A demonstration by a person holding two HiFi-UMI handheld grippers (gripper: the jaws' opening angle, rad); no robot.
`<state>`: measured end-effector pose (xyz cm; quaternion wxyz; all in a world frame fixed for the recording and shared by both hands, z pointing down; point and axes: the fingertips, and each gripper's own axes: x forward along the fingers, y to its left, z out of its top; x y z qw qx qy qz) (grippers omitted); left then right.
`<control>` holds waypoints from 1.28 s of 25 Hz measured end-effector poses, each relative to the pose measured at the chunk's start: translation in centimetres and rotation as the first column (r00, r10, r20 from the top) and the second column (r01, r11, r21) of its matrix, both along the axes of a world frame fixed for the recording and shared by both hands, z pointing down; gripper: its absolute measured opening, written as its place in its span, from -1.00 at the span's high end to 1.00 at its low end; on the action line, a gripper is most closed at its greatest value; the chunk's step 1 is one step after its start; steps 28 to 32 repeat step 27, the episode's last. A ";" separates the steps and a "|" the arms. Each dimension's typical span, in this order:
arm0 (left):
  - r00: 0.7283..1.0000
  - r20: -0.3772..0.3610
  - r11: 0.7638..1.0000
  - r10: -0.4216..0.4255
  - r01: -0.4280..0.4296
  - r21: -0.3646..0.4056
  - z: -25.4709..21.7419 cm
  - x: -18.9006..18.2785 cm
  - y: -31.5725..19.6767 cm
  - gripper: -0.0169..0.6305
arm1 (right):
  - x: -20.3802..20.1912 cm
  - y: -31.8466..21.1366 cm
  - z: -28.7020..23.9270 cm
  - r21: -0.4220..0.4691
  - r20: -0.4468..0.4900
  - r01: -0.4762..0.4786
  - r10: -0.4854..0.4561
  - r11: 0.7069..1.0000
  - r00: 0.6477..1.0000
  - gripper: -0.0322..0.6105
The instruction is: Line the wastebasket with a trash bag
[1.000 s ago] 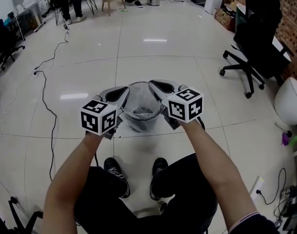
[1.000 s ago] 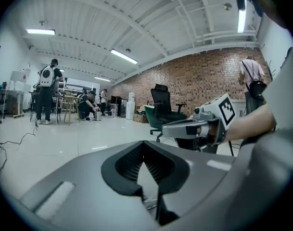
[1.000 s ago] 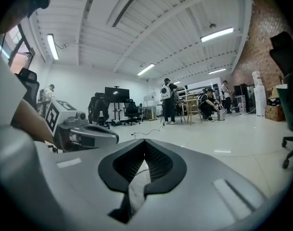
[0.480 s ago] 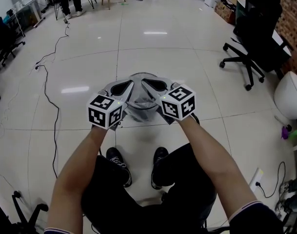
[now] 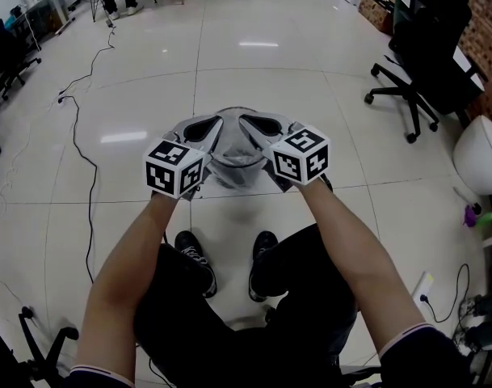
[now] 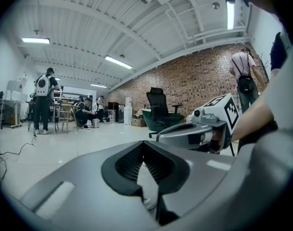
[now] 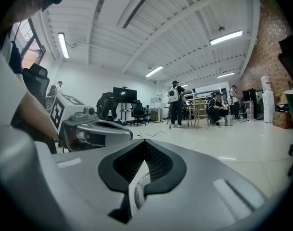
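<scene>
1. The wastebasket (image 5: 228,181) stands on the tiled floor (image 5: 262,79) just ahead of the person's shoes (image 5: 193,257). Its trash bag (image 5: 232,153) shows as grey, crinkled film over the opening.
2. In the head view the left hand-held gripper (image 5: 211,124) and the right hand-held gripper (image 5: 249,123) lean in from either side of the wastebasket. Their tips are close together above its mouth.
3. That view does not show how the jaws stand, but each gripper view does. The left one is clenched, tips meeting, with a pale sliver of bag film in the slit behind them. The right one is clenched the same way on the trash bag, and a pale curved edge of the wastebasket shows through its gap.
4. Each gripper view also shows the other hand-held gripper just beside it, with its marker cube and the forearm behind.
5. Only the head view shows the floor around the wastebasket: a black cable (image 5: 80,148) runs well off to its left and an office chair (image 5: 427,63) stands well off to its right.
6. Beyond the wastebasket, the gripper views add a brick wall (image 6: 184,81), ceiling lights and several people (image 7: 175,107) at the far end of the room.
</scene>
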<state>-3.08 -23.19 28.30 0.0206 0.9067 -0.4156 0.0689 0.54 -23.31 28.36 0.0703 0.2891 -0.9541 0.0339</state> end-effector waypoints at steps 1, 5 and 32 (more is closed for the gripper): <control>1.000 0.000 1.000 0.001 -0.001 0.000 0.0 0.0 0.0 0.91 | 0.0 0.0 0.0 0.001 0.000 0.001 -0.001 1.000 1.000 0.90; 1.000 -0.010 1.000 0.004 -0.004 -0.001 -0.1 0.1 0.1 0.91 | 0.0 0.1 -0.1 0.001 0.003 0.001 -0.001 1.000 1.000 0.90; 1.000 -0.018 1.000 0.004 -0.004 -0.009 -0.2 0.6 -0.1 0.91 | -0.3 0.2 0.0 0.002 -0.017 0.019 -0.019 1.000 1.000 0.90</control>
